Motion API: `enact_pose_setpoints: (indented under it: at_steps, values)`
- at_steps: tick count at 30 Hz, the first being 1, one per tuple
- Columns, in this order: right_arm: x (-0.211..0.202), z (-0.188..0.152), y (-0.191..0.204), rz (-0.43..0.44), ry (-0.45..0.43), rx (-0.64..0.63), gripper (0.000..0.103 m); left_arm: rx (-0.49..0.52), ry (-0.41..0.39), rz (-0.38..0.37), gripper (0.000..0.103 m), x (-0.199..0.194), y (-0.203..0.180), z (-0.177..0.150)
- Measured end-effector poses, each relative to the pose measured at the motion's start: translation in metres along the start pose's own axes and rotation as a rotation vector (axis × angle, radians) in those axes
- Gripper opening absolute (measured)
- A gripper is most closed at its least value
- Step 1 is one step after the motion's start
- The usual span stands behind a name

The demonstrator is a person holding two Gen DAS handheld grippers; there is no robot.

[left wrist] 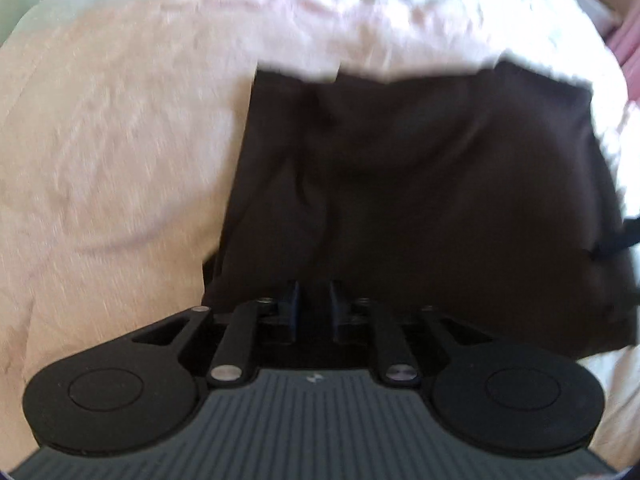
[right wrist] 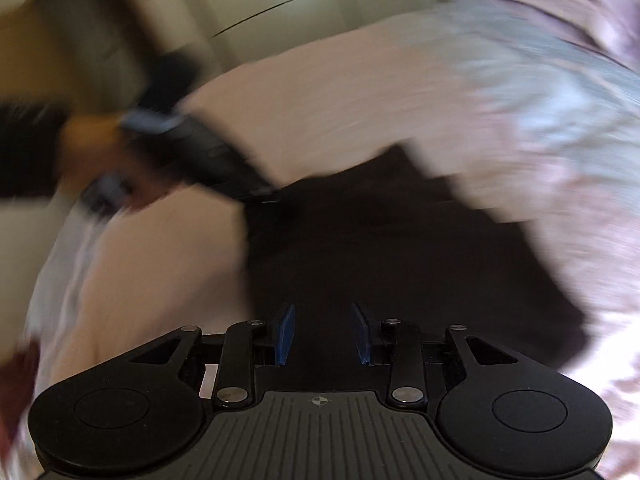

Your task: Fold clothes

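A dark brown garment (left wrist: 420, 184) lies flat and folded on the pale pink bedding (left wrist: 120, 140). My left gripper (left wrist: 315, 300) points steeply down at the garment's near edge; its blue pads stand a narrow gap apart, and I see no cloth pinched between them. In the blurred right wrist view the same garment (right wrist: 380, 248) fills the middle. My right gripper (right wrist: 323, 332) hovers over it, open, with nothing between its blue pads. At the left of that view the left gripper (right wrist: 269, 199), held by a hand (right wrist: 88, 136), has its tip at the garment's left edge.
Crumpled white bedding (left wrist: 400, 8) lies beyond the garment, and a pink cloth (left wrist: 628, 40) shows at the right edge. A cream wall and wooden furniture (right wrist: 120, 20) stand past the bed's edge in the right wrist view.
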State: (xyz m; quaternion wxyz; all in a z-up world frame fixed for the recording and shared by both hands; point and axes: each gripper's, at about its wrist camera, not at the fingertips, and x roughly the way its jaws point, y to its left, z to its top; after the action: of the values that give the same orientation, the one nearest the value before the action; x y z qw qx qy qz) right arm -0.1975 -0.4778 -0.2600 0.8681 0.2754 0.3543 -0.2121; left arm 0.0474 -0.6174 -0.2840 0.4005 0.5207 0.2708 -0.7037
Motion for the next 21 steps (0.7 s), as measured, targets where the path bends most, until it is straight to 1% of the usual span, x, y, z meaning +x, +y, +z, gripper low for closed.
enact_pose_setpoints:
  at_steps: [1,2,4,6,8,10,12,13,14,16,19,21]
  values:
    - [0.011,-0.01,0.007,-0.019,0.046,-0.035,0.035,-0.011,-0.001,0.004,0.019,0.008,0.002,-0.003]
    - [0.014,-0.019,0.008,-0.033,0.071,-0.047,0.035,-0.022,-0.002,0.008,0.019,0.015,0.004,-0.007]
    - [0.015,-0.036,0.009,-0.055,0.108,-0.058,0.035,-0.031,-0.015,0.01,0.019,0.024,0.006,-0.009]
    - [0.014,-0.049,0.011,-0.076,0.138,-0.075,0.035,-0.012,-0.029,0.013,0.019,0.026,0.005,-0.009]
    - [0.01,-0.053,0.018,-0.096,0.159,-0.105,0.035,0.001,-0.037,0.013,0.019,0.021,0.007,-0.011]
    - [0.008,-0.054,0.022,-0.11,0.184,-0.108,0.035,-0.002,-0.039,0.05,0.018,0.011,0.013,-0.016]
    - [0.007,-0.056,0.017,-0.122,0.218,-0.093,0.035,-0.011,-0.039,0.087,0.012,0.0,0.02,-0.021]
    - [0.005,-0.055,0.015,-0.13,0.241,-0.07,0.035,-0.016,-0.042,0.092,0.012,-0.006,0.022,-0.023]
    - [0.0,-0.05,0.014,-0.14,0.24,-0.039,0.035,-0.012,-0.053,0.096,0.011,-0.013,0.021,-0.025]
    - [-0.019,-0.04,0.006,-0.156,0.178,0.007,0.035,0.0,-0.089,0.082,0.012,-0.025,0.013,-0.022]
    - [-0.031,-0.017,-0.006,-0.21,0.087,0.03,0.035,0.001,-0.149,0.016,0.012,-0.028,-0.004,-0.006]
    - [-0.025,-0.002,-0.022,-0.234,0.053,0.048,0.035,0.005,-0.176,-0.021,0.012,-0.019,-0.015,0.009]
